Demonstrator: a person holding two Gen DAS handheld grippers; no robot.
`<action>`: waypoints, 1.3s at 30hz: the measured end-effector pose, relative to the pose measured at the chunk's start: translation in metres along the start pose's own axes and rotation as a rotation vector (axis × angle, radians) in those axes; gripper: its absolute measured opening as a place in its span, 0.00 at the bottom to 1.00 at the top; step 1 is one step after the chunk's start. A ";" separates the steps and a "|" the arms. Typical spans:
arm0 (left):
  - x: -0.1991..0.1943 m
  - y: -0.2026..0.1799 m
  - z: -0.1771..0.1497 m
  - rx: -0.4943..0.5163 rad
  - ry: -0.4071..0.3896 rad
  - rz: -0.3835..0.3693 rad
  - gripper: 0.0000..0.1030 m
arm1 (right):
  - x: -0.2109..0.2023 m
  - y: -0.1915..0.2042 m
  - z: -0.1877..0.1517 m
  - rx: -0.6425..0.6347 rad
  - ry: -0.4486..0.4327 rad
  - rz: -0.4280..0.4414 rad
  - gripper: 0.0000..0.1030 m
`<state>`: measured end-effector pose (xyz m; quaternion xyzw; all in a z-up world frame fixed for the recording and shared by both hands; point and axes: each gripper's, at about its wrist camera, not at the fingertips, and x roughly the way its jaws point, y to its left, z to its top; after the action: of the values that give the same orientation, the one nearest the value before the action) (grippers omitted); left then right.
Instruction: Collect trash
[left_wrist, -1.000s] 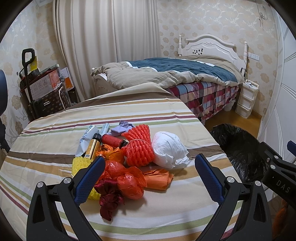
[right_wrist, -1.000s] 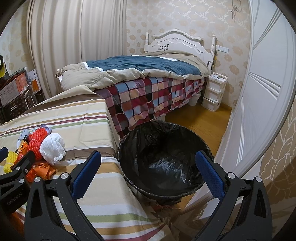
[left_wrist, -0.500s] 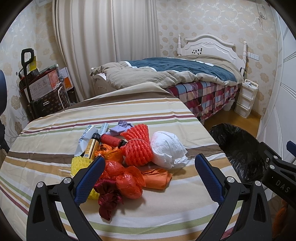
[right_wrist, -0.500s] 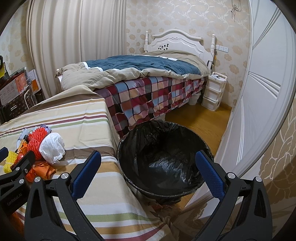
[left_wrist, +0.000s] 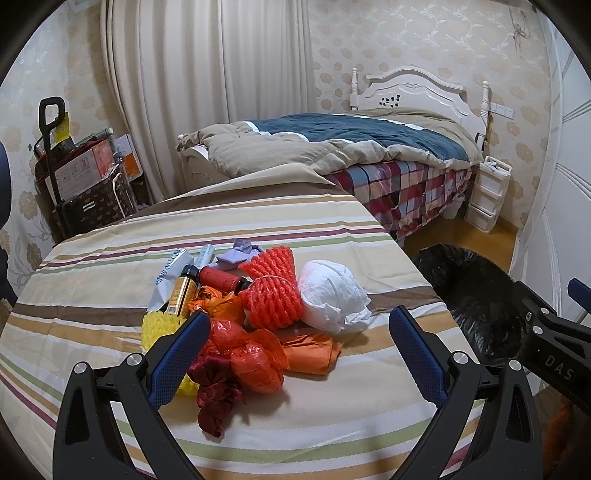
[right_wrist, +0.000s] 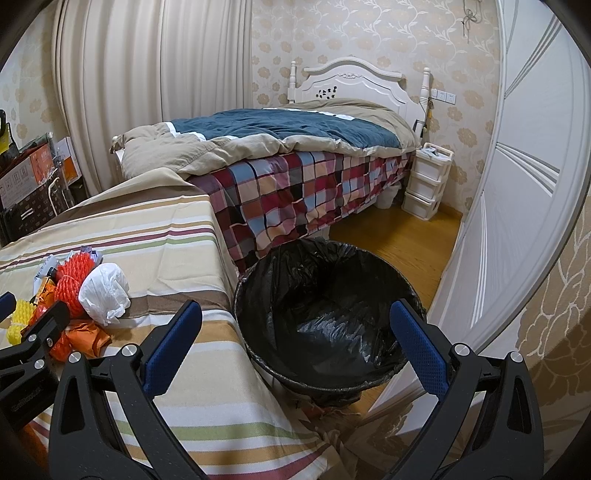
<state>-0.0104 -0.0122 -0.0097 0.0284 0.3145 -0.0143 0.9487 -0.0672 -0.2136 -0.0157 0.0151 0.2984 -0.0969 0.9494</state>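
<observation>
bed: white headboard (right_wrist: 347, 79), blue and tan duvet (right_wrist: 280, 131), checked sheet (right_wrist: 295, 195) hanging down the side
drawers: small white plastic unit (right_wrist: 426, 181) by the bed's head end
curtains: pale, drawn (left_wrist: 207, 88)
boxes: cardboard stack (left_wrist: 83, 170) in the left corner
floor: wood (right_wrist: 399, 236)

Two handheld grippers, both built from matte black plastic frames with elongated cut-out slots in each arm. On the left gripper (left_wrist: 297, 352) and the right gripper (right_wrist: 295, 349) alike, long fingers faced with dark blue pads (left_wrist: 177, 356) of fine dotted texture, with round silver screw heads (left_wrist: 458, 357) set at the base of each finger. White lettering "DAS" (left_wrist: 559, 370) printed on the black side of the right gripper as seen from the left wrist camera, and faint embossed text, too small to read, along the left gripper's side in the right wrist camera.
</observation>
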 end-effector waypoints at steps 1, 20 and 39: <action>-0.001 -0.001 -0.001 0.000 0.000 -0.003 0.94 | 0.000 0.001 0.001 0.001 0.000 0.000 0.96; -0.023 0.066 -0.013 -0.038 0.025 0.033 0.81 | -0.015 0.026 -0.013 -0.067 0.008 0.054 0.95; -0.002 0.123 -0.027 -0.116 0.107 0.052 0.76 | -0.011 0.082 -0.016 -0.160 0.079 0.138 0.81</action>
<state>-0.0222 0.1120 -0.0247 -0.0179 0.3642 0.0301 0.9307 -0.0695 -0.1300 -0.0247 -0.0363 0.3407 -0.0066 0.9395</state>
